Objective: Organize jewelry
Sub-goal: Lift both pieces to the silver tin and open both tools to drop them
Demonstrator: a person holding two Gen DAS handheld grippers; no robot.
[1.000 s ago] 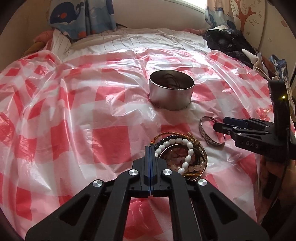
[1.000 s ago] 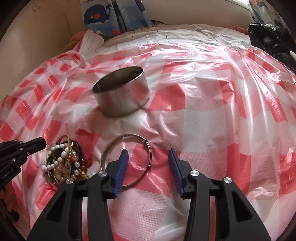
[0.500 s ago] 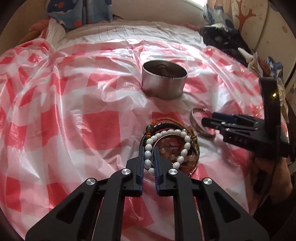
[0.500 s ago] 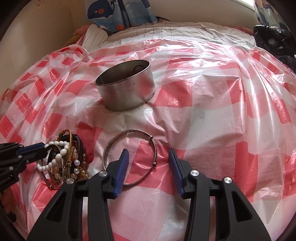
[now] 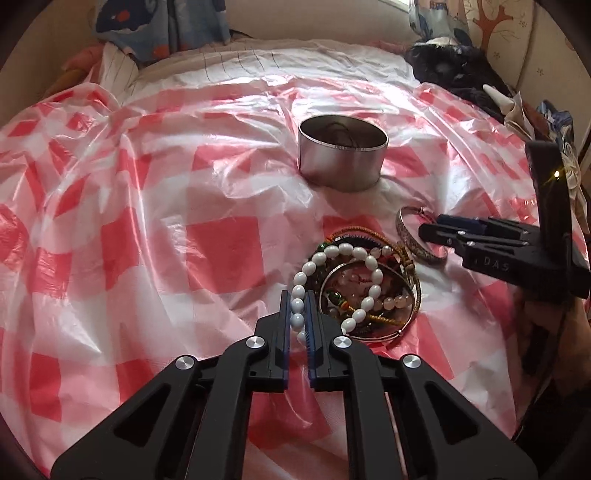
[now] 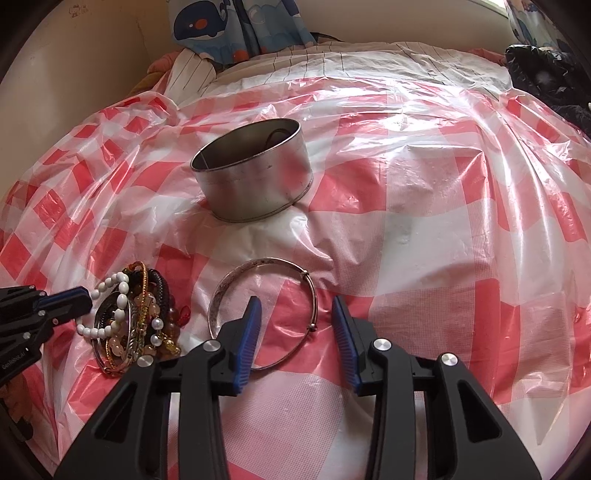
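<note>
My left gripper (image 5: 297,295) is shut on a white bead bracelet (image 5: 334,251), with a few beads pinched between its blue pads. The rest of the loop lies over a pile of mixed bracelets (image 5: 373,295). A silver bangle (image 6: 266,261) lies flat in front of my right gripper (image 6: 295,306). Its near right rim runs between the jaws, which are closing but do not touch it. A round metal tin (image 6: 255,181) stands behind the bangle, with something thin and dark inside. The right wrist view also shows the left gripper (image 6: 62,299) at the pile (image 6: 140,325).
A crinkled red-and-white checked plastic sheet (image 6: 424,229) covers the bed. Dark clothing (image 5: 454,70) is heaped at the back right. A whale-print fabric (image 6: 236,26) hangs at the back. A person's hand (image 5: 543,325) holds the right gripper.
The left gripper, shut and empty a second ago, opened slightly and closed on the white bead bracelet, drawing it a little out of the pile. The right jaws narrowed slightly over the bangle.
</note>
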